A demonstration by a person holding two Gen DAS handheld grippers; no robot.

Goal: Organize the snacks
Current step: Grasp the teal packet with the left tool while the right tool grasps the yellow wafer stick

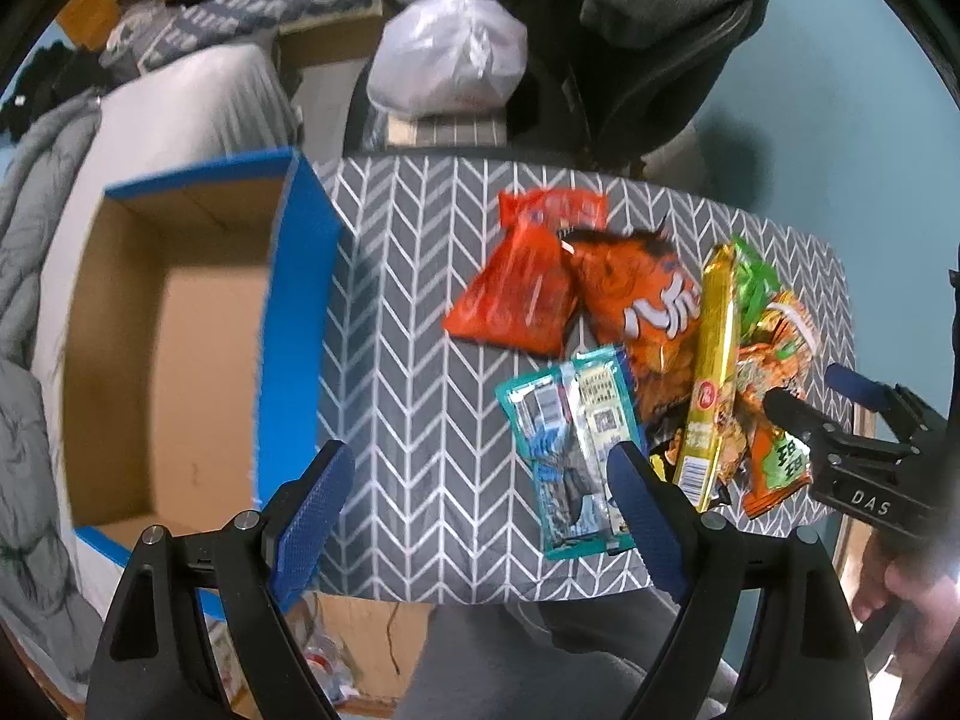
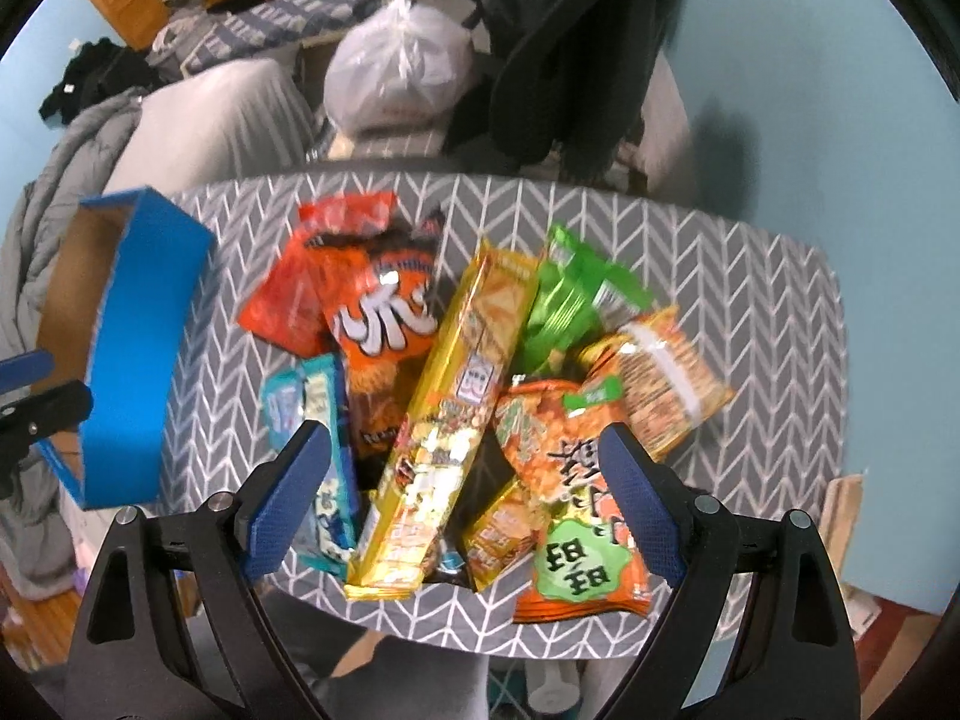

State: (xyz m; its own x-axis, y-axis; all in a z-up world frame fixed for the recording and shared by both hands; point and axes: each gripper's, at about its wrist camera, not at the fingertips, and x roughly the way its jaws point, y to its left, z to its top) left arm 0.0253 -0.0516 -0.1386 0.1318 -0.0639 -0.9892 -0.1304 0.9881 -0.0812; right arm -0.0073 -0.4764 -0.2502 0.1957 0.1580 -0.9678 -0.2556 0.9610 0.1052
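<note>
Snacks (image 2: 432, 396) are lying piled right of the blue box (image 1: 294, 324), awaiting picking; both hand-held grippers (image 1: 474, 516) (image 2: 462, 492) are hovering released, empty

My table (image 1: 420, 312), covered in grey cloth with white herringbone lines, carries an open blue cardboard box (image 1: 300, 300) at its left end. Right of it lies a pile of snack packets: red bag (image 1: 516, 294), teal packet (image 1: 570, 450), long gold pack (image 2: 444, 420), orange-green bag (image 2: 576, 516).
</note>
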